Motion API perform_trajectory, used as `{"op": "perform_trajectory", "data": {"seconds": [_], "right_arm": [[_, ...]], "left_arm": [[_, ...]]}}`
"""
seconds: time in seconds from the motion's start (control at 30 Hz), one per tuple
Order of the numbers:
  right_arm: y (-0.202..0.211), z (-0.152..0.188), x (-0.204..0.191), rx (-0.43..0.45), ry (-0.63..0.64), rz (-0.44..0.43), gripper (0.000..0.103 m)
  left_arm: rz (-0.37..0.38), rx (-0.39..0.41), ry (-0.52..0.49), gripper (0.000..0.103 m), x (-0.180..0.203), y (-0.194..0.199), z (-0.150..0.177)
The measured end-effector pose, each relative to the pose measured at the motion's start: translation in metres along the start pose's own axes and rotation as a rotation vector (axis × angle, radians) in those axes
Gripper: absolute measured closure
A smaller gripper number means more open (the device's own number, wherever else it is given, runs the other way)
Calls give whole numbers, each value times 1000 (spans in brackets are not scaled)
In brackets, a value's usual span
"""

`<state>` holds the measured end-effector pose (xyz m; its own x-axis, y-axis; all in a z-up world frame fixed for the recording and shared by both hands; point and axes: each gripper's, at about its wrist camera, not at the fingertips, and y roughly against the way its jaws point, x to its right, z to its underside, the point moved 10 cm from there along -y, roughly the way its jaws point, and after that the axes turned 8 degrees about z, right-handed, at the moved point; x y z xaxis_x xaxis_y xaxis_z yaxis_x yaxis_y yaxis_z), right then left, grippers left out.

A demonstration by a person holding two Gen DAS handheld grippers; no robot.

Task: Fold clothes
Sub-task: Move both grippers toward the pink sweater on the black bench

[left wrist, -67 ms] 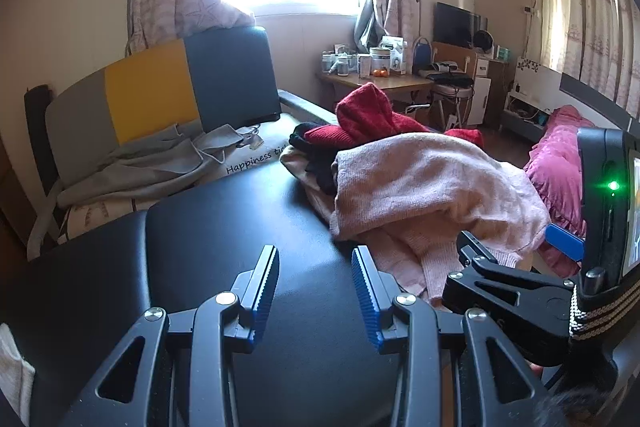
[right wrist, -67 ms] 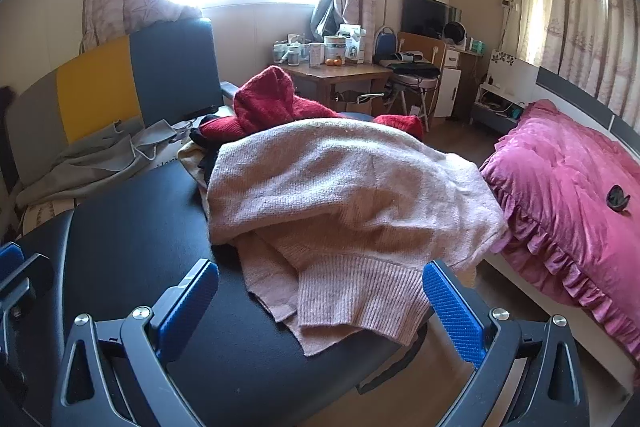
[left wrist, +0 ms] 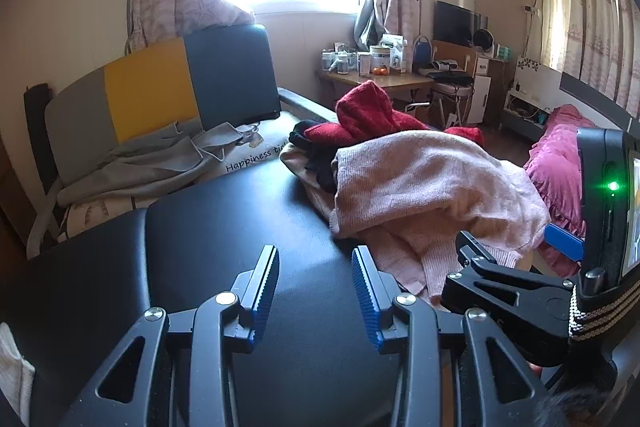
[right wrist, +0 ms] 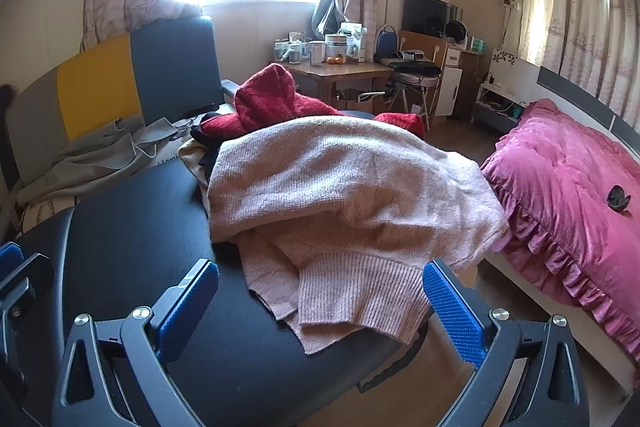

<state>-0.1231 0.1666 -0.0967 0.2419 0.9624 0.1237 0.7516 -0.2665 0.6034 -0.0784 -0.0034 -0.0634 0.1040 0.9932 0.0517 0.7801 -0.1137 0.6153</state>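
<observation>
A pale pink knitted sweater [right wrist: 344, 187] lies crumpled on a black padded table [right wrist: 132, 239], its ribbed hem hanging near the front right edge. Behind it sit a red knit garment [right wrist: 268, 99] and some dark clothes. My right gripper [right wrist: 320, 291] is open wide, its blue pads either side of the sweater's hem, a little short of it. My left gripper [left wrist: 316, 267] is open over bare black table [left wrist: 224, 227], left of the pink sweater [left wrist: 420, 183]. The right gripper's body [left wrist: 520, 291] shows at the right of the left wrist view.
A grey garment [left wrist: 136, 167] lies on a sofa with grey, yellow and blue back cushions [left wrist: 160, 87] at left. A bed with a magenta ruffled cover [right wrist: 568, 195] stands at right. A cluttered wooden desk [right wrist: 340, 67] and a stool are behind.
</observation>
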Motion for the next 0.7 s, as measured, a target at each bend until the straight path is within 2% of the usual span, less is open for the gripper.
{"op": "perform_trajectory", "data": {"seconds": [0.27,0.37,0.4,0.47,0.53,0.6,0.63,0.7], "right_arm": [[-7,11,-2,-29,16,-4,0],[-5,12,-6,-29,16,-13,0],[-2,11,-8,-18,9,-33,0],[6,7,-9,30,-14,-89,0],[7,6,-10,53,-45,-168,0],[-13,20,-18,-75,-78,-301,0],[-25,30,-22,-161,-127,-408,2],[-38,36,-14,-194,-225,-498,33]], "left_arm": [[5,-29,24,65,-6,-5,10],[12,-64,26,64,-11,-14,20],[14,-76,27,61,-13,-17,23],[19,-100,28,59,-16,-23,30],[62,-141,45,59,-24,-36,50],[72,-224,59,59,-36,-54,77],[43,-256,54,59,-44,-61,91],[-13,-312,43,59,-61,-73,120]]}}
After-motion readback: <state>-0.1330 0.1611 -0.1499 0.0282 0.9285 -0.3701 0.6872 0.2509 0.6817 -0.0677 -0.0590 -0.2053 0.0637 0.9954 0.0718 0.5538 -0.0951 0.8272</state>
